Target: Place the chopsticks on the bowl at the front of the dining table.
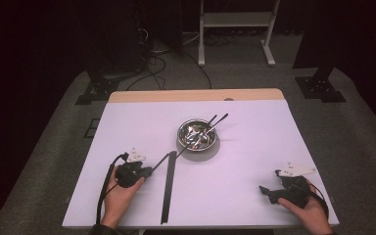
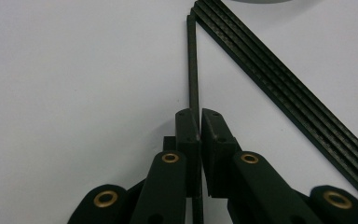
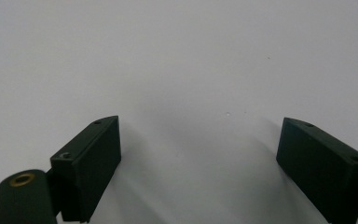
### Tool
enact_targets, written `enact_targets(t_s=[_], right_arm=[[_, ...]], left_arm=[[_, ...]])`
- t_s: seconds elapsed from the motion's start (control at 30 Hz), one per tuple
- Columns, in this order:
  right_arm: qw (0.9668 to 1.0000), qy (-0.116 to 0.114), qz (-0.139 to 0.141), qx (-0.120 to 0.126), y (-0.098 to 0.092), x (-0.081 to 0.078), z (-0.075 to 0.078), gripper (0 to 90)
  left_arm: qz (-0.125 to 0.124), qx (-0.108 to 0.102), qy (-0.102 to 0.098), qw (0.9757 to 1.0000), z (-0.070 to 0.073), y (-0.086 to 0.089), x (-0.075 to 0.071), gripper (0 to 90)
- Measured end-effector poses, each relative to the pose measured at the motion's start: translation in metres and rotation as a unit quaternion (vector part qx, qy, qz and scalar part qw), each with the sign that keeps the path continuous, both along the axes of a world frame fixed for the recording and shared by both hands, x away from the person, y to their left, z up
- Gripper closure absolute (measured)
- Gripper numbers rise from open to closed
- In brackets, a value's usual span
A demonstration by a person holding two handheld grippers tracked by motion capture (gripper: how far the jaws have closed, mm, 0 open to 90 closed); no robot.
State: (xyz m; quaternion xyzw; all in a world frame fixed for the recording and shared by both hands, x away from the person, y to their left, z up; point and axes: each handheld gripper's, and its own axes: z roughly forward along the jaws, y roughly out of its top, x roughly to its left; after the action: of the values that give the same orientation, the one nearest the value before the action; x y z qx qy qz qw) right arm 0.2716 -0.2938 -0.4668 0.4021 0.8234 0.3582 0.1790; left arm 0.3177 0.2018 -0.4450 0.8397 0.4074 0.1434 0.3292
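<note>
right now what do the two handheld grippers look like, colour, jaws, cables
Both are black. The left gripper and right gripper each carry a pale grey three-cornered plate on top and trail a black cable. Close up, the jaws end in flat rectangular black pads with small screw holes, on linkage arms with brass-coloured pivot bushings. No sleeves show at the wrists.

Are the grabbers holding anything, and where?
The left gripper pinches a thin black strip near its end closest to the person. The right gripper is open and holds nothing.
</note>
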Motion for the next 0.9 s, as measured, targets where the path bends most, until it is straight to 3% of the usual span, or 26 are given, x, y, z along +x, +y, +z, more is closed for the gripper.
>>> enact_targets(t_s=[0.5,0.9], right_arm=[[1.0,0.0,0.0,0.0,0.0,0.0,0.0,12.0],[1.0,0.0,0.0,0.0,0.0,0.0,0.0,12.0]], left_arm=[[0.004,-0.022,0.01,0.9997,0.011,0.004,-0.001,86.8],[0.01,-0.038,0.002,0.9992,0.035,0.004,0.003,86.8]])
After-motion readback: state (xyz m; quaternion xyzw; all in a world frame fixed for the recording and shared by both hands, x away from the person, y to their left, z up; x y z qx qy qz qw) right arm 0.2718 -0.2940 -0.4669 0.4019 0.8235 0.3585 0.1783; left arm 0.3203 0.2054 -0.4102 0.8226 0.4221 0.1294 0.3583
